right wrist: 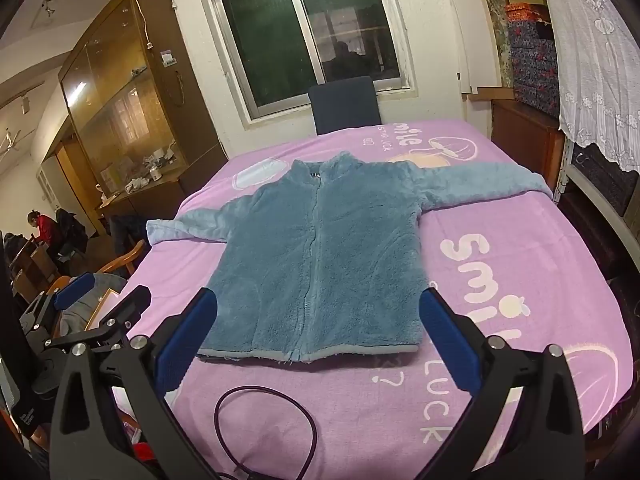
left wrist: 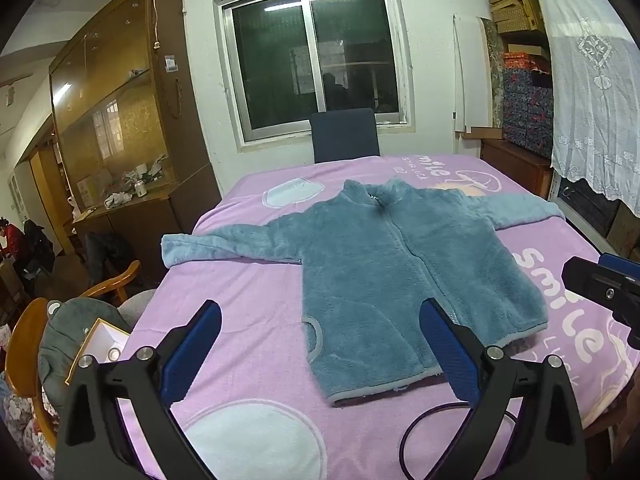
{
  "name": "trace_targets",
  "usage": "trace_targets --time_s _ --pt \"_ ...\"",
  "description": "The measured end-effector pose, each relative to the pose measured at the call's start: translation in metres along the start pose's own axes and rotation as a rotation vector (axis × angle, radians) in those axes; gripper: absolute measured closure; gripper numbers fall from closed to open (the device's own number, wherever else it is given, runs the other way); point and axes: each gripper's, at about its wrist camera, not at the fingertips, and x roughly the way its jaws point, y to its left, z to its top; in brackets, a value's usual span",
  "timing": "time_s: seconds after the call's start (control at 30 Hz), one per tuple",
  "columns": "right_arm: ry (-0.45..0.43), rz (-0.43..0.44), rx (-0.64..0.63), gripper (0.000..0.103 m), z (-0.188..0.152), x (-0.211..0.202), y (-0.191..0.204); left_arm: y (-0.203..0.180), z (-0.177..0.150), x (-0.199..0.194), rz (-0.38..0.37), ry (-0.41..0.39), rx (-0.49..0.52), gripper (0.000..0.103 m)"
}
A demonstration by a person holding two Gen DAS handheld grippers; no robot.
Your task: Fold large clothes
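- A room with white walls holds a table under a pink blanket (left wrist: 248,320) printed with "smile" in white letters.
- A dark sliding window (left wrist: 312,56) fills the far wall, a blue chair (left wrist: 345,134) pushed against the table's far edge below it.
- A tall wooden glass-front cabinet (left wrist: 120,112) stands at left; stacked boxes and a white lace curtain (left wrist: 592,92) crowd the right.
- A blue fleece jacket (right wrist: 320,264) lies flat on the blanket, zipped, front up, both sleeves spread outward, collar toward the window.
- A dark cable (right wrist: 264,428) loops on the blanket near the hem.
- The left gripper (left wrist: 320,354) and right gripper (right wrist: 318,346) hover above the near edge, jaws wide apart, holding nothing.
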Motion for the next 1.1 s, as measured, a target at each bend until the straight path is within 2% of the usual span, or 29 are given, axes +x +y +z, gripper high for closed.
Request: trace_targets --time_s 1.1 --pt "0.006 0.005 0.012 0.004 -0.0023 0.0024 -0.0036 -0.0017 -0.0035 0.0074 0.008 0.012 0.005 0.003"
